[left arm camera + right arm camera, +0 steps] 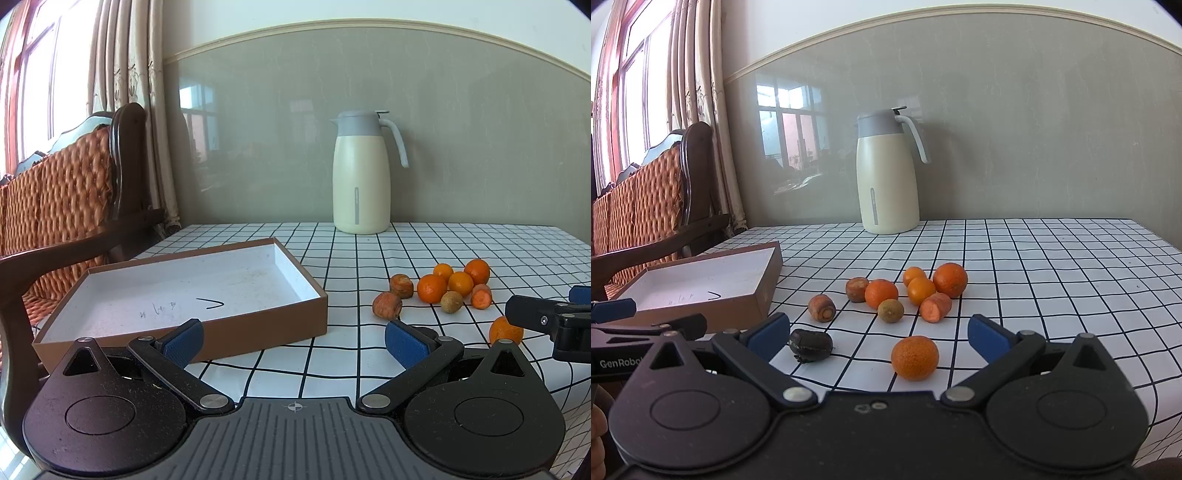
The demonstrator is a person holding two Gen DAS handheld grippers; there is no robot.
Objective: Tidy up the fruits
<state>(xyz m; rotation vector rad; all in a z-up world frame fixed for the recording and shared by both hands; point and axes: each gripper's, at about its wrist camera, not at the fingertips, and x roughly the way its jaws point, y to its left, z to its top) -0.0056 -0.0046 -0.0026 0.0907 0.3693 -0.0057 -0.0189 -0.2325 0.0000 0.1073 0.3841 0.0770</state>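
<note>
Both tools hover low over the bench (1052, 258), which is covered in a white cloth with a black grid. The left hand-held gripper (293, 343) has its blue-padded fingers spread wide and holds nothing; it sits just in front of the shallow brown cardboard box with a white inside (177, 291), whose floor shows only some pen marks. The right hand-held gripper (879, 338) is likewise spread apart and empty, and between its fingers, a little ahead on the cloth, lies a single round orange tangerine (915, 357). Just left of that, near the right tool's left finger, rests a dark, almost black shrivelled fruit (810, 344). Further back sits the main cluster: four more orange citrus fruits (921, 286), a small brownish-green round fruit (890, 310), and three stubby carrot-like pieces (822, 307), most of them touching or nearly so, well apart from the box on their left. At the back of the bench, against the grey wall, stands an upright cream jug with a grey lid and handle (888, 173). A wooden chair with an orange woven back (62, 192) stands to the left by the curtains.
</note>
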